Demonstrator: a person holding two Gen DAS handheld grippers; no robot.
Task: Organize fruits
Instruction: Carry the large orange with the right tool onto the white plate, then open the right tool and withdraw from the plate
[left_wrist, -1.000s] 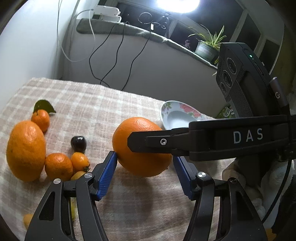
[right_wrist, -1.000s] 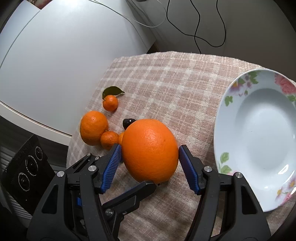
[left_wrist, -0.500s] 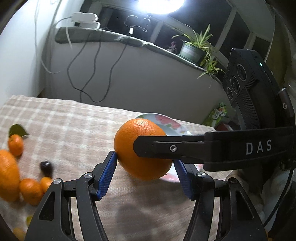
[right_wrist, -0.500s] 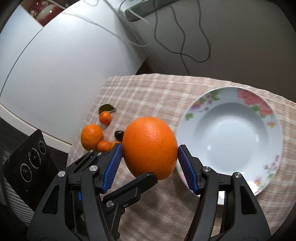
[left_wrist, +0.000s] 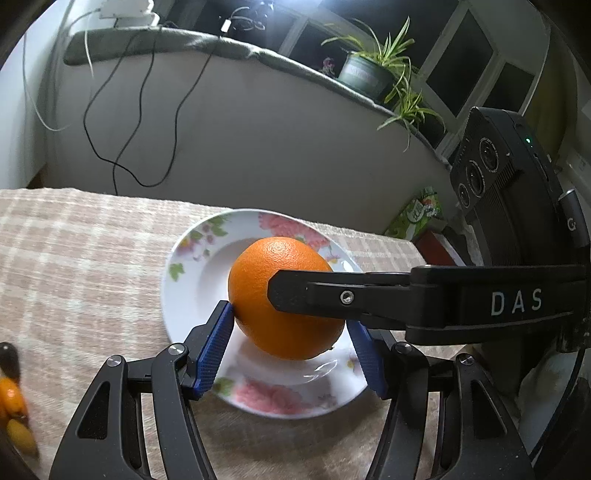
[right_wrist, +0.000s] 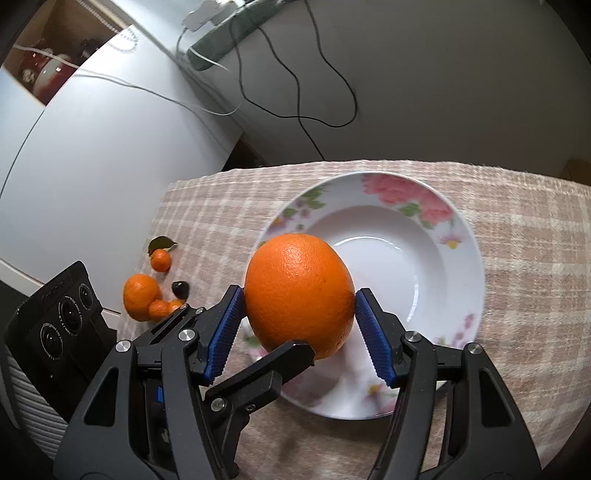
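A large orange (left_wrist: 266, 280) hangs just above the left part of a white flowered plate (left_wrist: 188, 266) on the checked tablecloth. My left gripper (left_wrist: 290, 320) is shut on the orange, blue pads on either side. One finger of the right gripper (left_wrist: 369, 297) crosses the front of the orange. In the right wrist view the right gripper (right_wrist: 299, 295) is shut on the same orange (right_wrist: 295, 280), over the rim of the plate (right_wrist: 471, 258). A left gripper finger (right_wrist: 280, 363) reaches in under it.
Several small mandarins (right_wrist: 141, 300), one with a leaf (right_wrist: 161, 259), and a dark fruit (right_wrist: 181, 289) lie at the table's left edge. Blurred fruits (left_wrist: 11, 400) show at the lower left. Cables hang on the wall; a potted plant (left_wrist: 364, 74) stands on the ledge.
Both grippers carried the orange away from the fruit pile and over to the plate. The pile has slid off to the left of both views.
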